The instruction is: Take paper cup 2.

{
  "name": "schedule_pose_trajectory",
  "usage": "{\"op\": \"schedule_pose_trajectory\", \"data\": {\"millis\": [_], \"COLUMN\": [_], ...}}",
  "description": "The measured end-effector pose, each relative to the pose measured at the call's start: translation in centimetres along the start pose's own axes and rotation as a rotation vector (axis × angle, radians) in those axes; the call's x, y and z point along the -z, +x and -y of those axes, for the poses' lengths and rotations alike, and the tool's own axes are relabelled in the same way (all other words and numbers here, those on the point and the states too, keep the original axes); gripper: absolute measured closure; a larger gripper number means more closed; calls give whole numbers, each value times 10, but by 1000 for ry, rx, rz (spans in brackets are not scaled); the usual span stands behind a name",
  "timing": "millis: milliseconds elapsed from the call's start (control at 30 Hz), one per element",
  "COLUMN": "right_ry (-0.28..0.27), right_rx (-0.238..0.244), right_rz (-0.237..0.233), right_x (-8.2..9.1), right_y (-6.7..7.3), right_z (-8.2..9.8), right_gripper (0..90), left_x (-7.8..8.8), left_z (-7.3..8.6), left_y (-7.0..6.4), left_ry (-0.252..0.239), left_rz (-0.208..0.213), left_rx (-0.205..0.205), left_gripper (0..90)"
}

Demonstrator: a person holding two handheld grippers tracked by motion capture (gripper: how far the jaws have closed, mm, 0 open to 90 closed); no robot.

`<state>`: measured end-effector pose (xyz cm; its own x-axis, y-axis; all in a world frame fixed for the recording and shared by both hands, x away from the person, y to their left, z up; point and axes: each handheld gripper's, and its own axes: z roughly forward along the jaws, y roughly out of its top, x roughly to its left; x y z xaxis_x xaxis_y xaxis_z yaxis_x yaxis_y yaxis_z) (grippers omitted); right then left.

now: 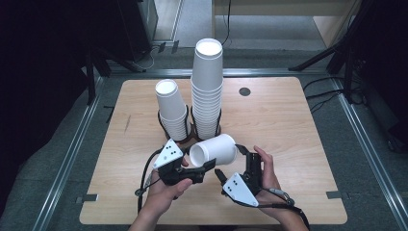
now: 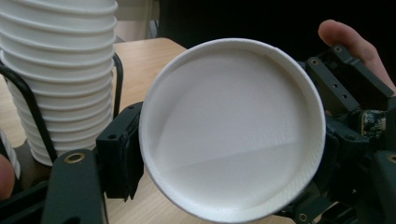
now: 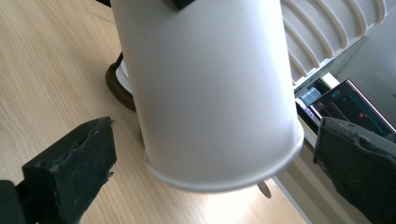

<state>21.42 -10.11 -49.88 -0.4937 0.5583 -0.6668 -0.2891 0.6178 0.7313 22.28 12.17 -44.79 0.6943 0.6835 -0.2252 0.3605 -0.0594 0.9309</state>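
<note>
On the light wooden desk (image 1: 288, 125), the person's left hand (image 1: 166, 190) comes in from the bottom edge at the left, palm wrapped around the left claw (image 1: 204, 169), which points to the right and a little away from the person. This claw holds a single white paper cup (image 1: 214, 150) lying on its side above the desk, open mouth turned back toward the person; in the left gripper view the cup's round opening (image 2: 232, 128) faces the camera with one black jaw pressed against its left wall, so the left claw is clamped on the cup. Behind it, two stacks stand in black wire holders: a shorter stack of white paper cups (image 1: 172, 109) on the left and a taller stack of white paper cups (image 1: 208, 86) just beside it. To the right, the right hand (image 1: 267, 171) grips the right claw (image 1: 231, 161), angled up and leftward toward the cup. In the right gripper view its foam-padded jaws stand wide apart on either side of the cup's wall (image 3: 210, 93), touching nothing.
</note>
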Motion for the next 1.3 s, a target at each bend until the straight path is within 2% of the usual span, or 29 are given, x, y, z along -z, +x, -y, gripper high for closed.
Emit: {"op": "schedule_pose_trajectory", "data": {"millis": [400, 633, 800, 867, 1033, 1100, 1200, 1300], "right_ry": [-6, 3, 4, 5, -4, -7, -3, -4], "right_rx": [-114, -225, -332, -390, -471, -493, -509, -537], "right_rz": [-7, -2, -7, -13, -12, -10, -11, -16], "right_x": [3, 2, 3, 4, 6, 7, 8, 9], "right_y": [-6, -13, -19, -24, -31, -34, -34, -35], "right_z": [-4, -5, -5, -5, -6, -7, -8, -9], "right_gripper": [0, 0, 0, 0, 0, 0, 0, 0], "left_x": [7, 10, 11, 11, 10, 9, 8, 7], "left_z": [-1, -1, -2, -1, 1, 2, 4, 3], "left_y": [4, 5, 4, 4, 3, 2, -2, -2], "left_ry": [-93, -126, -146, -152, -173, -187, -215, -207], "left_rz": [-44, -36, -37, -40, -64, -78, -107, -98], "left_rx": [13, 16, 9, 1, -29, -41, -93, -79], "left_gripper": [242, 242, 242, 242, 241, 241, 241, 240]}}
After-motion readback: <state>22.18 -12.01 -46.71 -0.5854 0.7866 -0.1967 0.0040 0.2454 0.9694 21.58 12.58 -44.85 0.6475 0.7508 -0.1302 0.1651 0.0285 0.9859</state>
